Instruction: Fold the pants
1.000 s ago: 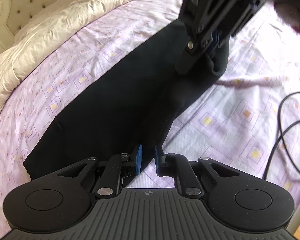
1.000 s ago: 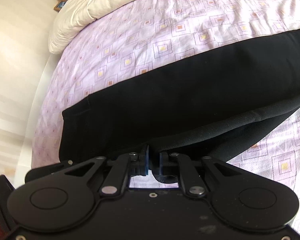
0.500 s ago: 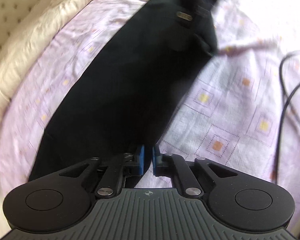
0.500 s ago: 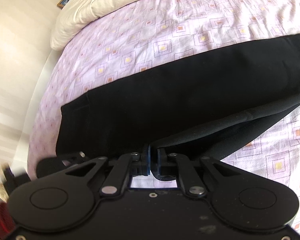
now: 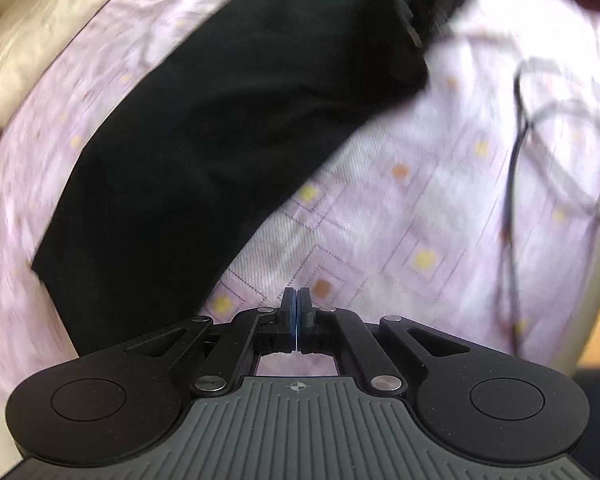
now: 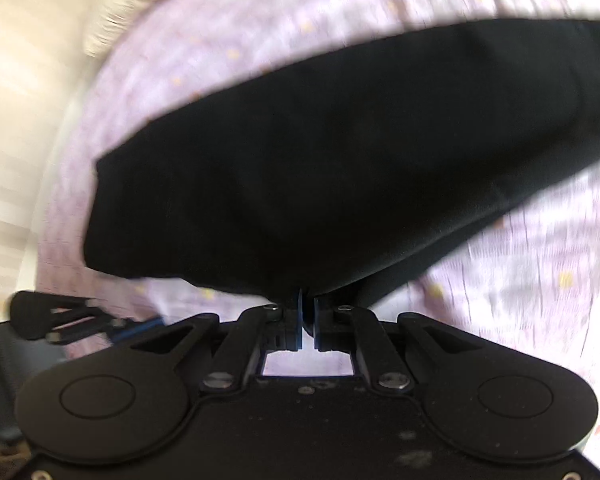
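Black pants pinched in right gripper, mid-fold; left gripper shut, empty. Next: regrip other edge.

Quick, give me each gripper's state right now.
Left gripper: shut, empty, over the bedsheet.
Right gripper: shut on the black pants.

Bare bedsheet right of pants; cable across far right
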`<state>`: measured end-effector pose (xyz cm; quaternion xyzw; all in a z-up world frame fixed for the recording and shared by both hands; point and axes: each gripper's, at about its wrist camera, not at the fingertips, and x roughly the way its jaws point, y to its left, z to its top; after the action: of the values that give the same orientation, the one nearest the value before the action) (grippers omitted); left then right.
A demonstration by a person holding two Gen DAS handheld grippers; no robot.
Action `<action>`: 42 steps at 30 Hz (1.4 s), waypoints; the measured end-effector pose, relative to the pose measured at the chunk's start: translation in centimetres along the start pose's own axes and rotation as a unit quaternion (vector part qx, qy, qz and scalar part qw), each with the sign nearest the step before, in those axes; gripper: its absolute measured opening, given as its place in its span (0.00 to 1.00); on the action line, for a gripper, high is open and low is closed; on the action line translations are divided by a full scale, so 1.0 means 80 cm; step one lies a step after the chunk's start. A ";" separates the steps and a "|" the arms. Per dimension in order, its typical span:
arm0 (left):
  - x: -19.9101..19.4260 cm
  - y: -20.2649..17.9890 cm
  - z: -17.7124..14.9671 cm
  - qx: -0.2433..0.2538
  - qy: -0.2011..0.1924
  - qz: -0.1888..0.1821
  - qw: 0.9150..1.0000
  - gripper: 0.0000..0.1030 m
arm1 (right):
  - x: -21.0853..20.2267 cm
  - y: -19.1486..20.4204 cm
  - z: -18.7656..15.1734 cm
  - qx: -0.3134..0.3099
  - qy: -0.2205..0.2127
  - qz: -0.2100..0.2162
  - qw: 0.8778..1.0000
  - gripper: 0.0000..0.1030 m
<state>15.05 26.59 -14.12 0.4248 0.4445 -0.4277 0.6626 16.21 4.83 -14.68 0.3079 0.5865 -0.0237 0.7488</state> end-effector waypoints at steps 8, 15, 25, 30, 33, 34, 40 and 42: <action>-0.031 0.039 0.061 -0.167 -0.076 -0.062 0.981 0.02 | -0.049 -0.003 -0.022 -0.002 -0.038 0.002 0.999 0.19; 0.007 0.032 0.133 -0.240 -0.097 -0.144 0.955 0.02 | -0.084 -0.010 -0.006 0.006 -0.149 -0.023 0.989 0.19; 0.073 0.030 0.137 -0.327 -0.025 -0.167 0.930 0.02 | -0.009 -0.054 0.032 -0.014 -0.067 -0.084 0.994 0.13; 0.078 0.032 0.140 -0.383 -0.004 -0.156 0.911 0.02 | -0.040 -0.078 0.029 -0.028 -0.071 -0.043 0.996 0.17; 0.078 0.028 0.143 -0.437 0.012 -0.137 0.889 0.02 | -0.079 -0.106 0.036 -0.035 -0.100 -0.016 0.994 0.20; 0.078 0.028 0.144 -0.454 0.017 -0.131 0.881 0.02 | -0.093 -0.118 0.040 -0.041 -0.110 -0.012 0.993 0.22; 0.078 0.022 0.156 -0.486 0.042 -0.095 0.868 0.03 | -0.165 -0.204 0.078 -0.114 -0.142 -0.037 0.983 0.28; 0.079 0.019 0.162 -0.492 0.051 -0.083 0.865 0.03 | -0.178 -0.234 0.095 -0.139 -0.146 -0.048 0.978 0.28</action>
<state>20.96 13.56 -16.70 0.0269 0.6638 -0.1847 0.7243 10.90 -18.65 -9.12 0.1651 0.4823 -0.0226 0.8600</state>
